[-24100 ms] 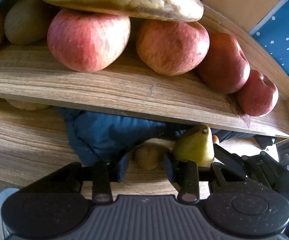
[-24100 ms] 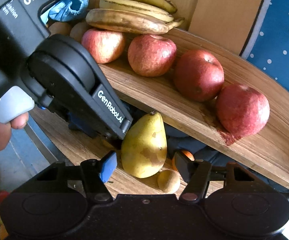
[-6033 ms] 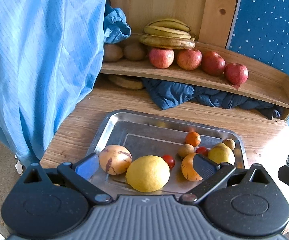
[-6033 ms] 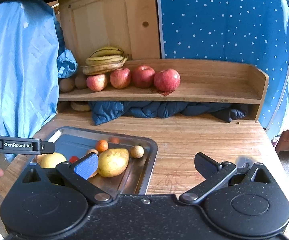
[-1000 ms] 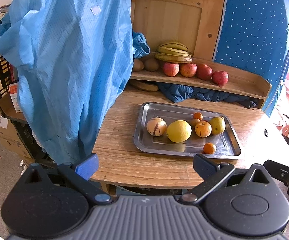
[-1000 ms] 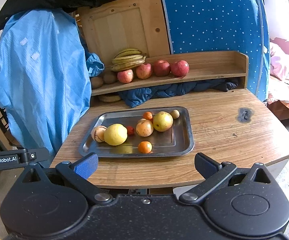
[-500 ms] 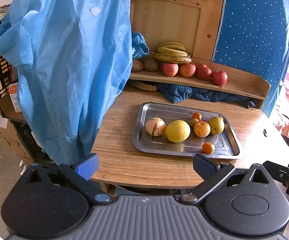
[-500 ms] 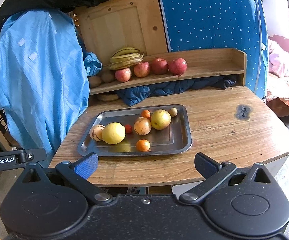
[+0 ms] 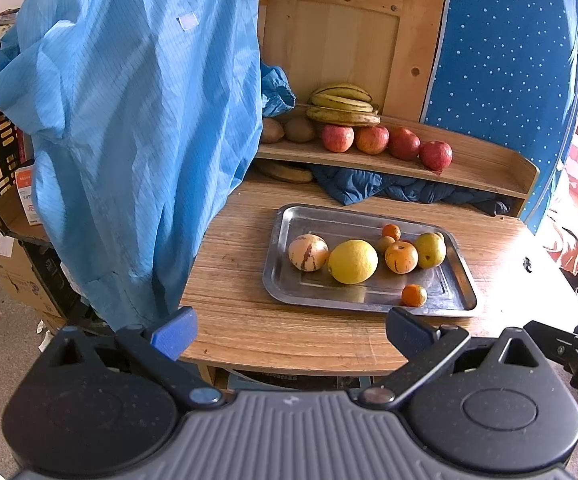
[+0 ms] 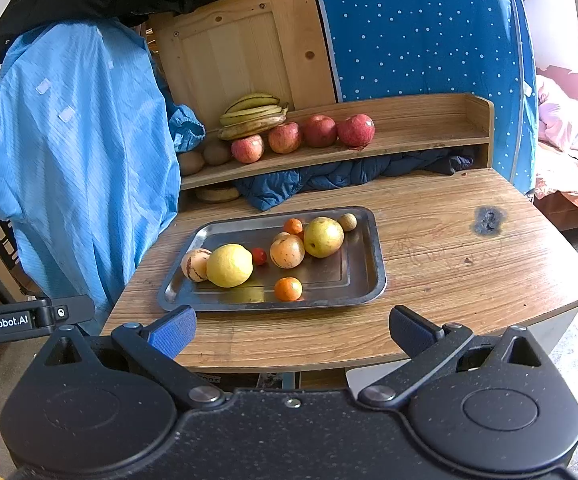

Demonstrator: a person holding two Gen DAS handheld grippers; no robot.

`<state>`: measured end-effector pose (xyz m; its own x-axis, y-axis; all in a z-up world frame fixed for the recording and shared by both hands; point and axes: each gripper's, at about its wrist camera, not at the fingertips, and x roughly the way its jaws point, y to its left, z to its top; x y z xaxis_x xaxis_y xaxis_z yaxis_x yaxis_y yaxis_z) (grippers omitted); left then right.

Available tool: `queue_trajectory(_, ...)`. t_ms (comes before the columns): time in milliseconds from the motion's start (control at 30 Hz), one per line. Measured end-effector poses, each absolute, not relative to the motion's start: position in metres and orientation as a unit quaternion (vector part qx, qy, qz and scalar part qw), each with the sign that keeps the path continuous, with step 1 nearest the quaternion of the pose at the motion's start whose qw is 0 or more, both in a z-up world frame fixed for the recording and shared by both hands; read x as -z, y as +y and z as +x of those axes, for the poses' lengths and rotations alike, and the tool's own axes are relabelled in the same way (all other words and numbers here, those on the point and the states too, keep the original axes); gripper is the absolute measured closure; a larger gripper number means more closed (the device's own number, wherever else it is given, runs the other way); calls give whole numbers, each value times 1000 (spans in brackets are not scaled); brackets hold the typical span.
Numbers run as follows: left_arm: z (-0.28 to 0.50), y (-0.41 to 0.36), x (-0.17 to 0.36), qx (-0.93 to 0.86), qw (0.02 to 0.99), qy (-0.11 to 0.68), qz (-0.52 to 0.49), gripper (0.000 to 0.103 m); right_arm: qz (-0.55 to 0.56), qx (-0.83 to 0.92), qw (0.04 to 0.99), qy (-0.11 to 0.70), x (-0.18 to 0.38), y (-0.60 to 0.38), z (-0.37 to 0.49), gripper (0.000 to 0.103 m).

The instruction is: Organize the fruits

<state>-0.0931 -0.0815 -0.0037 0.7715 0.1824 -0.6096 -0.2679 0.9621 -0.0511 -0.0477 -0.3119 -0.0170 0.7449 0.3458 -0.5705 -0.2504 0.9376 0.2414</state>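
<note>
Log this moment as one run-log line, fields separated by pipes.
left gripper: open, empty | right gripper: open, empty | tray: mixed fruit, on table | shelf: apples, bananas | both grippers off table edge

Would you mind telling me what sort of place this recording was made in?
Probably a lived-in room at home, not a lab: a wooden table with a shelf of fruit, bedding at the right, and cardboard boxes on the floor.

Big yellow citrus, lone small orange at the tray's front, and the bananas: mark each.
big yellow citrus [image 10: 229,265], right wrist view, middle of its rind.
lone small orange [image 10: 288,289], right wrist view, its centre.
bananas [image 9: 343,105], left wrist view, middle of the bunch.
</note>
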Motion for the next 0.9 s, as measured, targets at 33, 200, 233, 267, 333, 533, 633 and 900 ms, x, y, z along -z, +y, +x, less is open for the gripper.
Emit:
queue_trajectory(33, -93, -82, 4, -120, 939, 316, -68, 1, 75, -160, 931, 319, 17, -312, -48, 1)
queue_trajectory(200, -93, -83, 4, -118, 940, 313, -65, 1, 75, -159, 931, 319, 17, -312, -48, 1)
queue_trajectory(233, -93, -83, 4, -117, 940, 313, -65, 1, 74, -160, 931, 319, 17, -312, -48, 1)
queue_trajectory(267, -93, -83, 4, -117, 940, 314, -65, 1, 75, -160, 931, 319, 17, -312, -48, 1)
queue_trajectory(333, -93, -83, 4, -117, 940, 314, -65, 1, 75, -160, 931, 318, 16, -312, -48, 1)
queue_trajectory(533, -91, -81, 4, -113, 940, 315, -65, 1, 79, -155, 931, 320, 18, -312, -49, 1)
queue_trajectory(633, -90, -81, 5, -109, 940, 316, -64, 1, 80, -154, 931, 321, 18, -310, -49, 1)
queue_trajectory(900, -86, -80, 7, -103, 938, 324, -64, 1, 81, -151, 930, 324, 19, -307, -47, 1)
